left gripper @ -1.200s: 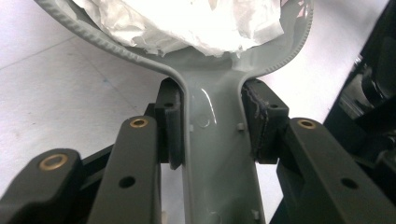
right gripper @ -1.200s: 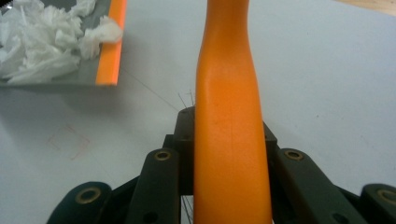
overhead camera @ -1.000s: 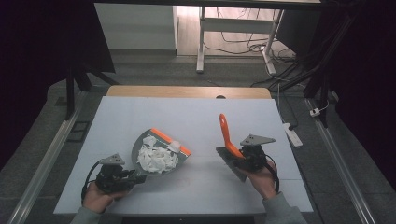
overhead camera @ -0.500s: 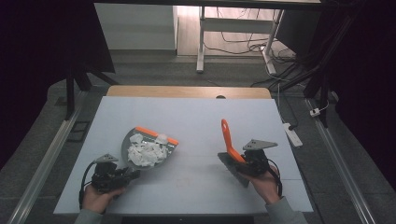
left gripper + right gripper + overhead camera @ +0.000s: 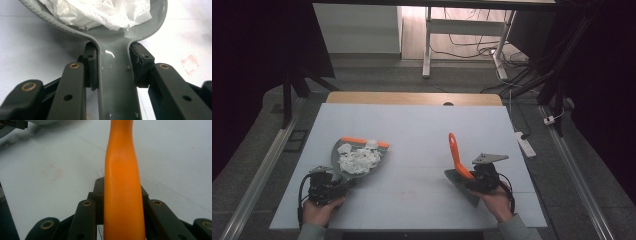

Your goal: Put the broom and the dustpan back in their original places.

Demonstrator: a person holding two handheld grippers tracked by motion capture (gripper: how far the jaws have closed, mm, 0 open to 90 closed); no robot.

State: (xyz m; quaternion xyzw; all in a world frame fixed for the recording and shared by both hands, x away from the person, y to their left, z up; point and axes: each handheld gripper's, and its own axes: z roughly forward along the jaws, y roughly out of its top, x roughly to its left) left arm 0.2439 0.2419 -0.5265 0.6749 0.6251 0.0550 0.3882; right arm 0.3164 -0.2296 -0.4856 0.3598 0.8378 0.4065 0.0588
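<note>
**A:** Two tools on the list, both in hand. Item one: grey plastic dustpan with an orange front lip [image 5: 357, 159], loaded with a heap of crumpled white paper scraps [image 5: 358, 160]. Where does it sit?

**B:** Near the left edge of the white table top [image 5: 422, 125], toward the near-left corner. A second ago it lay closer to the middle, lip pointing to the right edge; it has since travelled left and toward the person, and the lip now faces the far edge. Paper still aboard, none spilled that I can see.

**A:** Grip on it?

**B:** Left gripper [image 5: 113, 67] has its pads pressed on either side of the dustpan's narrow grey handle, clamped firmly. From above, the left gripper [image 5: 326, 184] sits just behind the pan, in the person's left hand [image 5: 319, 210].

**A:** Item two: hand brush, orange plastic handle [image 5: 456, 152] on a dark grey head.

**B:** Near the right edge, handle tilted up and away. It has drifted slightly toward the near edge, otherwise much as before. Right gripper [image 5: 122, 192] pinches the orange handle between its pads; in the high view the right gripper [image 5: 482, 177] is in the right hand [image 5: 497, 200].

**A:** Meaning for the job?

**B:** By my reading, sweeping is finished: the middle of the surface shows no scraps, only a faint reddish mark [image 5: 52, 173]. The pan's retreat suggests carrying off or emptying comes next; keeping it level is the main concern, since the heap rides loose.
</note>
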